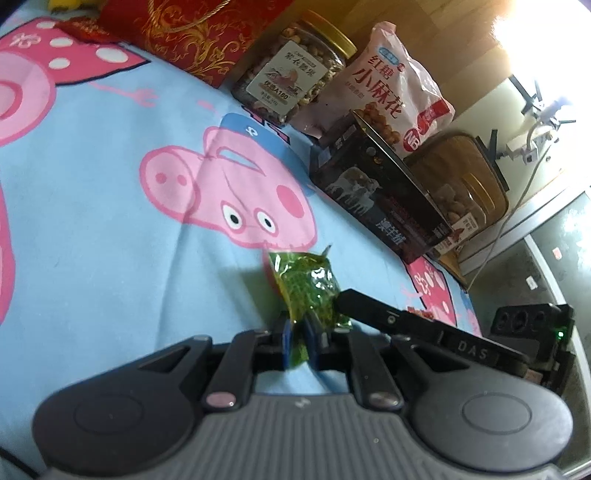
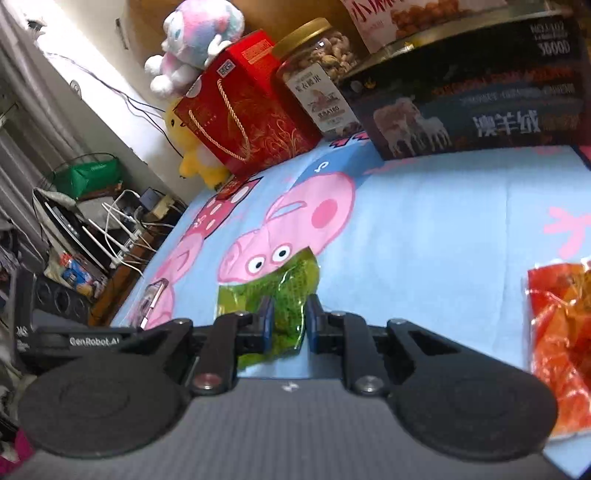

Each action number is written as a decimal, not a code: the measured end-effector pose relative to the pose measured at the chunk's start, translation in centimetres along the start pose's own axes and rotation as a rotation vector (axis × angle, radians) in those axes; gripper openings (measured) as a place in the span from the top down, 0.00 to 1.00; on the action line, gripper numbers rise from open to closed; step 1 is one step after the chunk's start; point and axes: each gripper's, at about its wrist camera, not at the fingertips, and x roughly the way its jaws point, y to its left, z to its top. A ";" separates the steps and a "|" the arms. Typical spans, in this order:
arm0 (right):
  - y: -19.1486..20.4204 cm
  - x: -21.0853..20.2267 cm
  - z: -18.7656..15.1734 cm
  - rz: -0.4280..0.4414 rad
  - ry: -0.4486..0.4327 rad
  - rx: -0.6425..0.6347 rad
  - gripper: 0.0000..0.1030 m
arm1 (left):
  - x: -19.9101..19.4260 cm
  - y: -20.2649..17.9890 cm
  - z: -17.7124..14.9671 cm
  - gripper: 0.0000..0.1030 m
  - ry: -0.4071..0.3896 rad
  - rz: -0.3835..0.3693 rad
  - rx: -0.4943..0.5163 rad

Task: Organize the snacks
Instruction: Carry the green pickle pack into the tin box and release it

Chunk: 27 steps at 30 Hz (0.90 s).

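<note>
A green snack packet stands off the blue cartoon sheet, and my left gripper is shut on its lower edge between the blue pads. In the right wrist view the same green packet fills the gap between the pads of my right gripper, which press on its sides. One black finger of the right gripper reaches the packet from the right. An orange-red snack packet lies on the sheet at the right.
Along the far edge stand a red gift bag, a nut jar with a gold lid, a pink bag of twists, a dark box and a wooden-lidded clear container. Plush toys sit behind. The bed edge drops to cluttered floor.
</note>
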 end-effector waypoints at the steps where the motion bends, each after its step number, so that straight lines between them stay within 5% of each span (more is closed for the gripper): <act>1: 0.3 -0.3 -0.1 -0.003 -0.012 -0.012 0.85 | 0.0 0.0 0.0 0.92 0.002 -0.003 0.001; 10: 0.8 -4.2 1.1 -0.088 -0.192 -0.072 0.86 | 1.9 -4.7 3.3 0.91 0.012 -0.056 0.097; 20: -3.0 -10.2 8.1 -0.271 -0.456 -0.090 0.86 | 10.5 -16.1 11.0 0.91 0.020 -0.131 0.339; 27: -7.0 -7.5 12.0 -0.430 -0.413 -0.169 0.83 | 17.4 -18.1 13.3 0.91 0.069 -0.071 0.369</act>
